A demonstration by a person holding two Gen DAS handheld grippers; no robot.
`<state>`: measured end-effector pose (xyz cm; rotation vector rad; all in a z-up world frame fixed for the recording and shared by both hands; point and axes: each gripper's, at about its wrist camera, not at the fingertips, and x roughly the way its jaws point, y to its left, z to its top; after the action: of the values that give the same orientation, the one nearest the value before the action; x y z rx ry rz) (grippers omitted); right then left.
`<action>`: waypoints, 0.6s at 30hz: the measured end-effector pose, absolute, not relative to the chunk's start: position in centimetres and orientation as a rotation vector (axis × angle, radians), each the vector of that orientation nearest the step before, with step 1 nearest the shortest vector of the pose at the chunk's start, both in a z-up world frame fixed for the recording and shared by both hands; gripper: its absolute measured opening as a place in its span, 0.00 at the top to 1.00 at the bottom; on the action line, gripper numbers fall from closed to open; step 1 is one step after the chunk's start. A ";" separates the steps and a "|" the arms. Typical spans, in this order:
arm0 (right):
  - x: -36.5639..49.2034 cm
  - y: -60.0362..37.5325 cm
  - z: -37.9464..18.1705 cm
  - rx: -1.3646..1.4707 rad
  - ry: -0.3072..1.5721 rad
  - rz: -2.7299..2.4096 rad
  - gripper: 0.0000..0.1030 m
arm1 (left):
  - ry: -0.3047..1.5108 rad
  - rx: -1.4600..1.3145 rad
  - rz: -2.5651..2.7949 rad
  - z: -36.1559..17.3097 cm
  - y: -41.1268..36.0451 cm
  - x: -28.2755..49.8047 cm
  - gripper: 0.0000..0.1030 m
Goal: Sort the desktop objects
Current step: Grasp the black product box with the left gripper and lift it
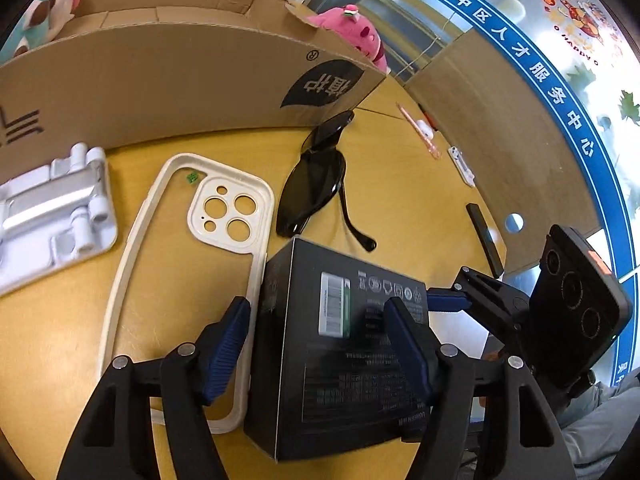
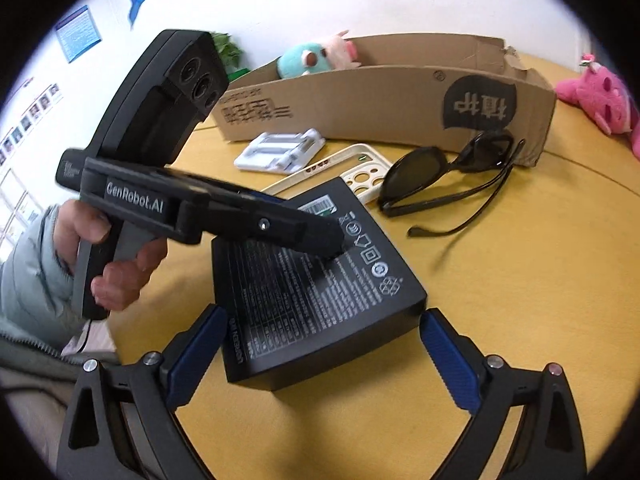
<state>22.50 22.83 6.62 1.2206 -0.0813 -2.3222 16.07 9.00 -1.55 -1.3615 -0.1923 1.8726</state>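
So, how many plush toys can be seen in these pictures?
2. A teal and pink plush toy sits inside the cardboard box, at its left end. A pink plush toy lies on the table beyond the box's right end. The box walls may hide more.

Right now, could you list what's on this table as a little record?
table: round, yellow
black box: lying flat, nearest both grippers
left gripper: open, over the black box
right gripper: open, straddling its near corner
sunglasses: unfolded, by the cardboard box
phone case: cream, empty, beside the black box
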 end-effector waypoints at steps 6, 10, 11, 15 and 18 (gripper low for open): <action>23.5 21.0 6.2 1.244 0.104 -2.290 0.05 | -0.166 -1.369 1.891 -1.4 8.6 16.8 0.30; 22.9 20.8 5.8 1.244 0.105 -2.379 0.04 | -0.125 -1.352 1.943 -1.0 8.5 17.3 0.31; 22.9 20.7 5.9 1.234 0.110 -2.389 0.06 | -0.112 -1.348 1.959 -0.9 8.5 17.5 0.31; 23.6 20.3 6.7 1.184 0.141 -2.453 0.14 | -0.086 -1.341 1.997 -0.3 8.5 18.1 0.31; 23.6 20.1 7.5 1.148 0.161 -2.472 0.16 | -0.084 -1.320 2.024 0.6 8.0 18.4 0.31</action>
<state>23.62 20.13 7.47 1.1476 0.1608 -2.4720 18.45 8.00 0.58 -1.3205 -0.0840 2.0239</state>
